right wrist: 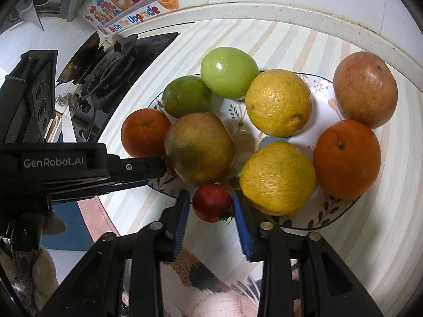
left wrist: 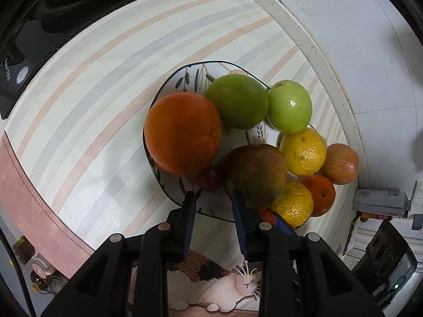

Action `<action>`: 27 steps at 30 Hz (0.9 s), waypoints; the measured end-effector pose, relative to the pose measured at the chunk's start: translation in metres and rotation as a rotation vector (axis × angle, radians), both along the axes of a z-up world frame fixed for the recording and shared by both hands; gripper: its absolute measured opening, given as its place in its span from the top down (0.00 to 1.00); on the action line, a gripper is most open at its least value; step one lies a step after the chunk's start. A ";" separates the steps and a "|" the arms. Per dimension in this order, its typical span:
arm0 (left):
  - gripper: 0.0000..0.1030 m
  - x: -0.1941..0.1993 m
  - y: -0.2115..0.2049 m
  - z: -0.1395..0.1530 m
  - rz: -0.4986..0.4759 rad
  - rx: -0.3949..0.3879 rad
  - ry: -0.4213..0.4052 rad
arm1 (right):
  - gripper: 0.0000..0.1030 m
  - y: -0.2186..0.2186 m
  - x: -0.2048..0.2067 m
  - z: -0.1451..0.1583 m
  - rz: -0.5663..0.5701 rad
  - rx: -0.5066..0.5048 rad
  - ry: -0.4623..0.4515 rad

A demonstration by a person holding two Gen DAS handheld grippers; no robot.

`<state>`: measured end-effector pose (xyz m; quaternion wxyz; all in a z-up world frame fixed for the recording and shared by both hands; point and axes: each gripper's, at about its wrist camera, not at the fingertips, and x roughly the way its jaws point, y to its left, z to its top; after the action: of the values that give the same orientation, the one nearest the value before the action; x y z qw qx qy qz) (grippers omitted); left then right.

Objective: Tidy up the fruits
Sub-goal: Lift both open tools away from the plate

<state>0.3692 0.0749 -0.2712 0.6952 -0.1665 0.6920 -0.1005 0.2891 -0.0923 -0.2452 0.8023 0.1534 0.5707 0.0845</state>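
A leaf-patterned plate [left wrist: 185,75] [right wrist: 321,85] holds several fruits: a big orange [left wrist: 182,133], two green fruits [left wrist: 238,101] [left wrist: 289,107], yellow citrus [right wrist: 279,103] [right wrist: 276,178], a brown-green mango [left wrist: 255,175] [right wrist: 199,148], a small red fruit [right wrist: 211,202] and a small orange [right wrist: 346,158]. A reddish apple [right wrist: 366,88] sits at the plate's far rim. My left gripper [left wrist: 214,198] is open at the plate's near edge, its right finger touching the mango. My right gripper [right wrist: 210,202] is open with the small red fruit between its fingers; pad contact is unclear.
The plate stands on a striped cloth [left wrist: 92,92] on a round table with a pale rim [left wrist: 325,60]. A black stove [right wrist: 111,63] lies beyond the table on the left. A spray can [left wrist: 380,199] stands off the table's right edge.
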 end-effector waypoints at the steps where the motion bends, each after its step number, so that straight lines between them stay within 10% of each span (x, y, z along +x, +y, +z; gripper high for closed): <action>1: 0.75 -0.002 0.001 0.002 -0.005 0.011 -0.006 | 0.47 0.000 -0.002 0.003 0.001 0.007 -0.001; 11: 0.38 -0.035 0.013 0.041 -0.029 0.160 -0.135 | 0.10 -0.023 -0.036 0.049 -0.057 -0.106 -0.023; 13: 0.16 -0.048 0.013 0.051 -0.044 0.207 -0.169 | 0.10 -0.032 -0.044 0.061 -0.074 -0.155 -0.021; 27: 0.06 -0.130 -0.017 0.130 -0.019 0.384 -0.370 | 0.07 -0.071 -0.103 0.142 -0.066 -0.272 -0.122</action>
<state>0.2395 0.0583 -0.1414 0.8279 -0.0038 0.5609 -0.0027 0.1860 -0.1636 -0.1033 0.8511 0.0567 0.5218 -0.0108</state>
